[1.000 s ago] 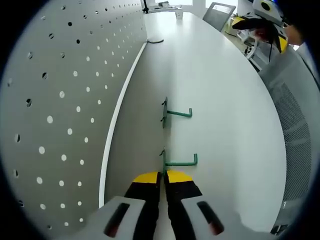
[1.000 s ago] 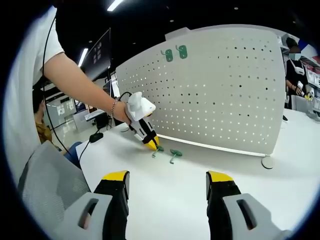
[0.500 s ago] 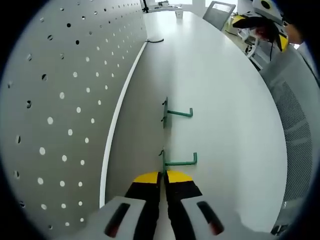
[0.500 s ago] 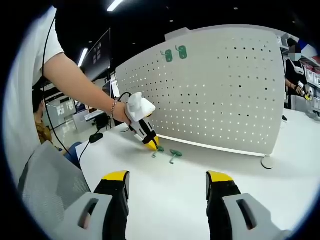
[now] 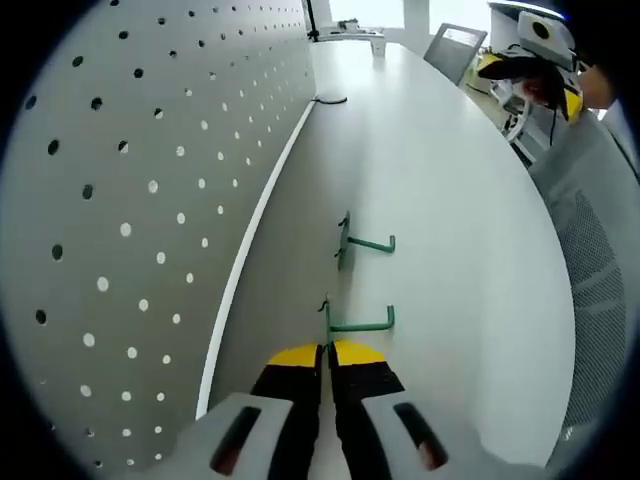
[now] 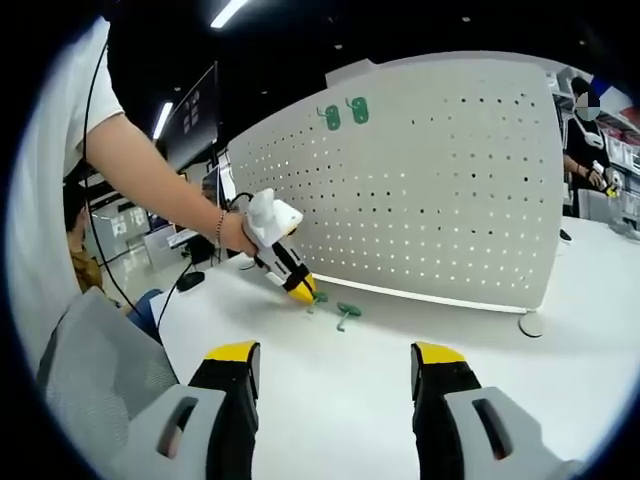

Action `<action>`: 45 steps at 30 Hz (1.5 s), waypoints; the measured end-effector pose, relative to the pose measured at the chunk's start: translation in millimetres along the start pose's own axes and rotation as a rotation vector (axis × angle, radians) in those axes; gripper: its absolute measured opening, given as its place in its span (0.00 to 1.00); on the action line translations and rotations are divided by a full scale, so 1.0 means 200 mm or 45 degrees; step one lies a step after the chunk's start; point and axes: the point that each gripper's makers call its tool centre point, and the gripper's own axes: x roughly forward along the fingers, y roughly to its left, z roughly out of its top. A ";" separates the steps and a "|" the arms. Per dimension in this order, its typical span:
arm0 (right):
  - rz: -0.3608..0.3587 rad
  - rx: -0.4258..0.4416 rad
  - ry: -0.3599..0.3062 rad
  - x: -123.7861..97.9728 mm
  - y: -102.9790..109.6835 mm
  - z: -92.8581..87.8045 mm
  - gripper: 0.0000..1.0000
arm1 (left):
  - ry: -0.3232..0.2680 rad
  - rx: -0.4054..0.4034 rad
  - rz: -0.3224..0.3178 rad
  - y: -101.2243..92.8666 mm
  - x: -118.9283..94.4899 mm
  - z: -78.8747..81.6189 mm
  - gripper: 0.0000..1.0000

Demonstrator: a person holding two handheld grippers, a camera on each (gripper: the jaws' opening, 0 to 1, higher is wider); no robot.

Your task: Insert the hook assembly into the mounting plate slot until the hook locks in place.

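Observation:
My left gripper [image 5: 327, 347] is shut on the flat end of a green hook [image 5: 358, 322], low over the white table [image 5: 450, 200]. A second green hook [image 5: 364, 243] lies on the table just beyond it. The white pegboard [image 5: 130, 200] stands close along the left. In the right gripper view, the left gripper [image 6: 284, 268] holds its hook [image 6: 318, 297] in front of the pegboard [image 6: 440, 190], with the other hook [image 6: 346, 312] beside it. My right gripper [image 6: 335, 368] is open and holds nothing, well back from them.
Two green hooks [image 6: 342, 113] hang near the pegboard's top edge. A round foot [image 6: 528, 324] props the board at the right. A grey mesh chair back [image 6: 90, 370] stands at the left. A person's arm [image 6: 160, 170] holds the left gripper. A cable [image 5: 330, 99] lies farther along the board.
The left gripper has shifted a little along the pegboard with its hook still held; the hook lying on the table has stayed. The right gripper has barely moved.

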 end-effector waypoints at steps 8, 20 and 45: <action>0.001 0.006 -0.010 0.01 0.01 0.01 0.59 | -0.045 -0.069 0.013 0.02 -0.04 0.01 0.03; 0.009 0.002 -0.023 0.00 0.01 0.03 0.59 | -0.108 -0.100 0.079 0.04 -0.11 0.05 0.03; 0.060 -0.006 -0.104 0.01 0.04 0.12 0.60 | -0.315 -0.197 0.286 0.06 -0.32 0.21 0.03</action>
